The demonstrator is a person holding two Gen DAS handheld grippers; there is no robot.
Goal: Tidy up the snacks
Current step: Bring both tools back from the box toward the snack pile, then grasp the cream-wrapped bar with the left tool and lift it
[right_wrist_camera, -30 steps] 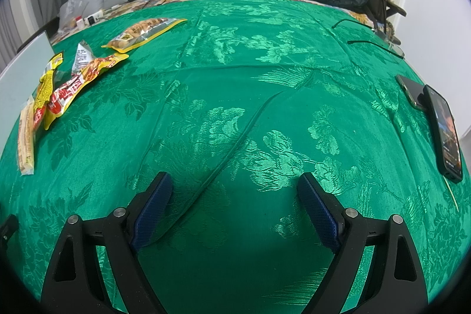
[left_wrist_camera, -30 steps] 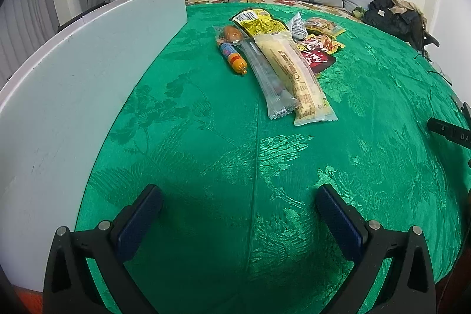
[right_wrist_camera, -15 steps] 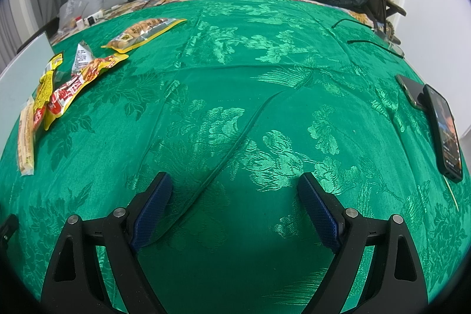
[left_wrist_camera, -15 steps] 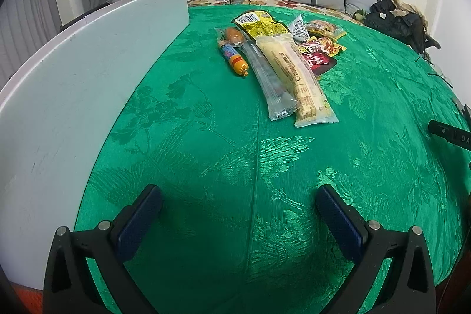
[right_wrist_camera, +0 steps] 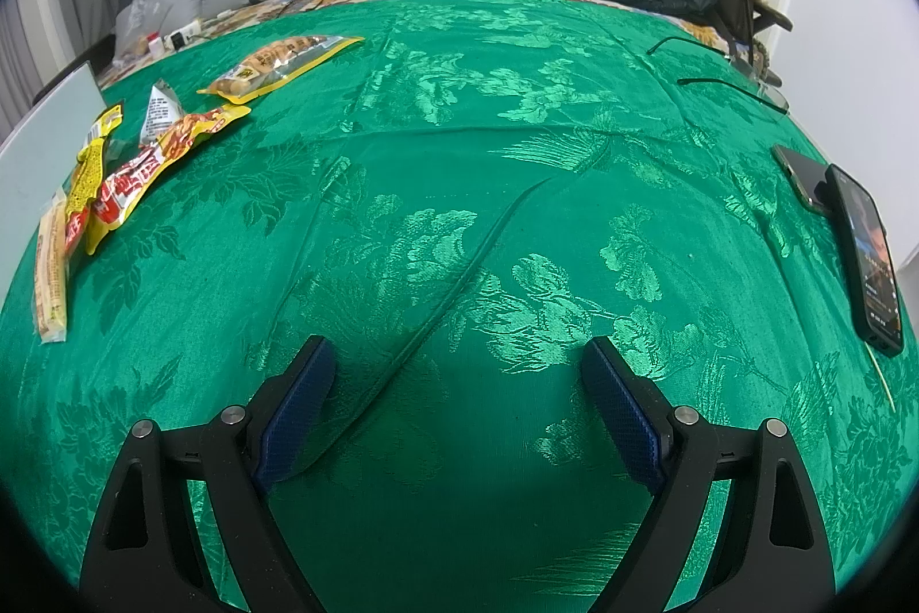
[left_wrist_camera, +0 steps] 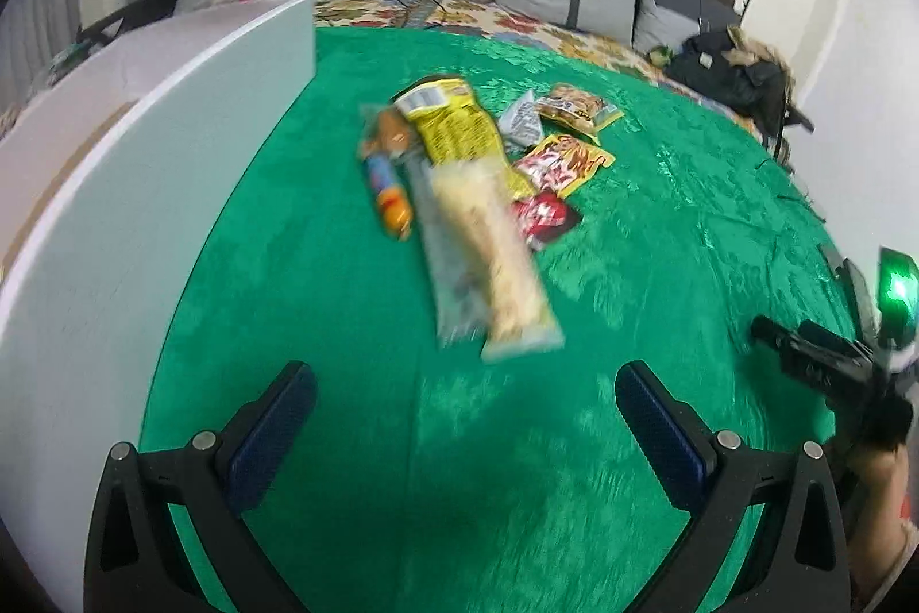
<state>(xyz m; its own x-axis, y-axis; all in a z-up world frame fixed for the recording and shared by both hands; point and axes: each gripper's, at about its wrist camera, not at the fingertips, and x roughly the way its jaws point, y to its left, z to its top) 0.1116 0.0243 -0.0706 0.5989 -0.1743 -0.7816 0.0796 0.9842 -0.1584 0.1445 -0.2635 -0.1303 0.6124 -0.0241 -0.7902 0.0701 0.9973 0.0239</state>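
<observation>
On the green cloth [left_wrist_camera: 321, 303], snacks are clustered ahead of the left hand-held gripper [left_wrist_camera: 465, 397]; jaws wide, nothing held. Right hand-held gripper [right_wrist_camera: 459, 386] also wide, empty, well apart from them. Counted in the blurred left view: about eight packets; long pale packet [left_wrist_camera: 494, 257] nearest, sausage stick [left_wrist_camera: 387, 191] beside it. Risk judged: overlapping wrappers may be grabbed together or slip. Two phones [right_wrist_camera: 864, 245] lie right.

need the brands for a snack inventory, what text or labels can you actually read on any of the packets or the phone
None can be read for certain.
Red and yellow packet: large pale characters, too distorted to read.
Yellow packet: white barcode label and black print, blurred.
Long pale packet: small print, too small.
Orange snack bag: label too small.
Phone: lit screen, text too small.
</observation>
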